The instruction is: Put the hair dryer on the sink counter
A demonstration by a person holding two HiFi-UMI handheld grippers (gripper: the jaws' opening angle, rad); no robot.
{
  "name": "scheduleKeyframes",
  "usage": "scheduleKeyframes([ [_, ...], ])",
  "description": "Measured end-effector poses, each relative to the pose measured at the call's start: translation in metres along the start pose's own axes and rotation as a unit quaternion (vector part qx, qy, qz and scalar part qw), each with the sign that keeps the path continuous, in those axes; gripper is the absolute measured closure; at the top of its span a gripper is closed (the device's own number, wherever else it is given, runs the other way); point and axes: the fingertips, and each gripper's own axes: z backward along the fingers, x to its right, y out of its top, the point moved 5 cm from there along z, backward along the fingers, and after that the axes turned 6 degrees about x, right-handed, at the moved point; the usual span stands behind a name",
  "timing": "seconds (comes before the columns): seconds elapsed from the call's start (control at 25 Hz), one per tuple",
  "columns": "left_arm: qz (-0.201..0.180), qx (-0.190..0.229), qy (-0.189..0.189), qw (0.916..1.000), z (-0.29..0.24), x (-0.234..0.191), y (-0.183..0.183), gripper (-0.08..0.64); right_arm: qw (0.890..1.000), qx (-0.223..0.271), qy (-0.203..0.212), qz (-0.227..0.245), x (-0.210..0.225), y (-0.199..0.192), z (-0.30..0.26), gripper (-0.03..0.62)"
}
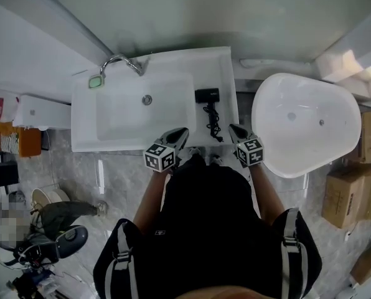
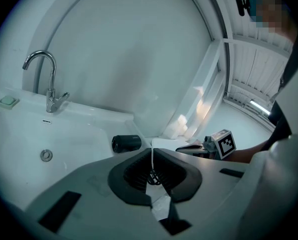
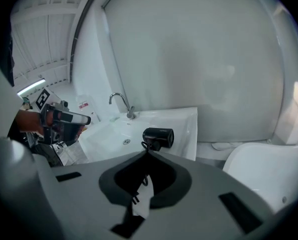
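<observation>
You're standing in a bathroom, but it looks more like a mock-up or showroom corner than somebody's home. The bathroom part is easy: a white sink [image 1: 84, 117] with a chrome faucet [image 1: 117, 57], a little green dish [image 1: 96, 80] by the tap, a hair dryer [image 1: 207, 95] lying on the surface beside the basin, and a big freestanding bathtub [image 1: 304, 136] just to your right. It all sits on a grey marbled floor [image 1: 73, 173]. The staged feel comes from plain white panel walls [image 1: 173, 11], cardboard boxes [image 1: 342, 198] stacked past the tub, and loose clutter [image 1: 14, 136] at your left.
</observation>
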Motion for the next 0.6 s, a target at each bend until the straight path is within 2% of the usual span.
scheduleKeyframes([
  [0.32,0.002,0.001,0.005,1.0,0.003,0.02,-0.02,0.538,0.999,0.002,0.036,0.014,-0.013,-0.012,0.02,0.534],
  [0.6,0.004,0.0,0.005,1.0,0.007,0.037,-0.035,0.538,0.999,-0.006,0.043,0.024,-0.021,-0.027,0.035,0.534],
])
